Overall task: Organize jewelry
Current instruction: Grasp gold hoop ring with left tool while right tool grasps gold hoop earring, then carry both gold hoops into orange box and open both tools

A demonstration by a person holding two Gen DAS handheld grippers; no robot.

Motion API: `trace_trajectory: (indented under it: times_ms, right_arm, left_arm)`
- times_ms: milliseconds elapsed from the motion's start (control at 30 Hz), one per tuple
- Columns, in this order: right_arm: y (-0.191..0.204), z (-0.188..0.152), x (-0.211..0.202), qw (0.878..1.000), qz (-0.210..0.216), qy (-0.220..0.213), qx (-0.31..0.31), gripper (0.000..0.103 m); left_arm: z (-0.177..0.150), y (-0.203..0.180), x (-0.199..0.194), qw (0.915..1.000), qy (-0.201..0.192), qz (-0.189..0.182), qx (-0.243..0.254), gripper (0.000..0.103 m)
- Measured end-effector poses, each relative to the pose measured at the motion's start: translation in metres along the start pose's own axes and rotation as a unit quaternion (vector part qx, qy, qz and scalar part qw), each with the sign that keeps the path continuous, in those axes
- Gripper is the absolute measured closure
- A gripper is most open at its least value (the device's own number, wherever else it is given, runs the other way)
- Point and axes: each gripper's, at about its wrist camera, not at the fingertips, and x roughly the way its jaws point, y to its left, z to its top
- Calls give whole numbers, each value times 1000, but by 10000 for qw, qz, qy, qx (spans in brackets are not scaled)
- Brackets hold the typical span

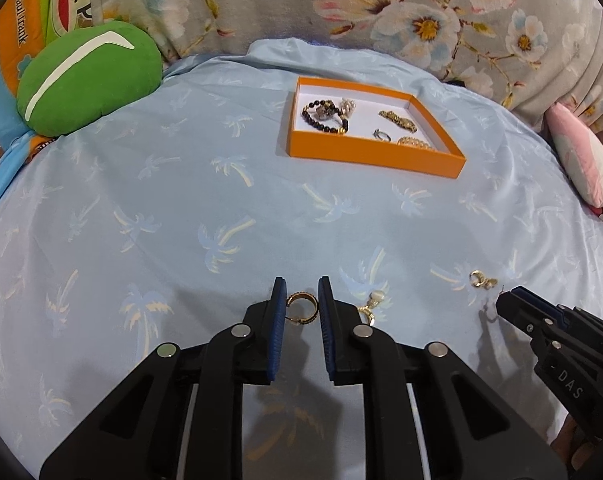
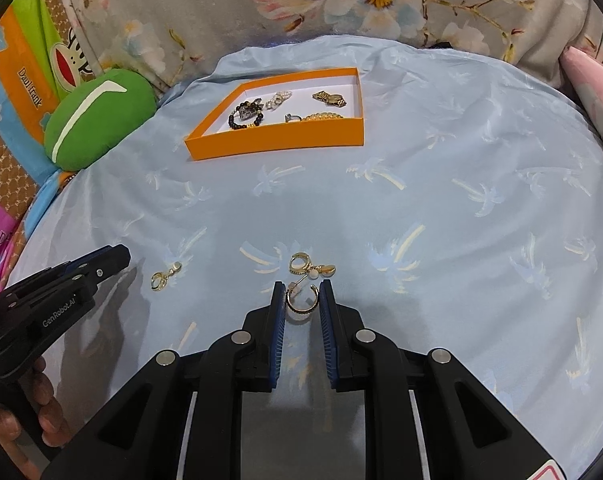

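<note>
Both claws are gripping gold hoop earrings: left claw (image 1: 302, 307) pinching one hoop (image 1: 301, 306), right claw (image 2: 302, 300) another (image 2: 301, 300), loose earrings (image 2: 311, 267) lying beside, orange tray (image 1: 375, 158) sitting well beyond

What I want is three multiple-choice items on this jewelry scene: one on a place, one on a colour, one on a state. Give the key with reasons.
1. Where does the jewelry tray lie?
A. on the green cushion
B. on the blue sheet
C. in a hand

2. What colour are the tray's outer walls?
A. orange
B. black
C. pink

3. What is between the pads of the left tool?
A. nothing
B. a black bead bracelet
C. a gold hoop earring

Key: 1 B, the tray sits flat on the palm-print sheet. 2 A, its walls are orange around a white floor. 3 C, the blue pads close on the hoop from both sides.
</note>
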Motion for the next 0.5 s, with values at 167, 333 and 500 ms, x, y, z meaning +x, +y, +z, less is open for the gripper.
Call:
trace_trajectory:
  times_ms: [167, 333, 500]
  right_arm:
    - [-7, 21, -4, 9998, 147, -123, 55, 87]
    - [-15, 60, 4, 9992, 250, -306, 32, 87]
    - [-18, 106, 26, 9986, 257, -458, -62, 87]
  left_arm:
    - [24, -3, -11, 9997, -225, -49, 50, 87]
    - [63, -15, -7, 9985, -511, -19, 191, 87]
    - [105, -31, 18, 9974, -659, 12, 292, 87]
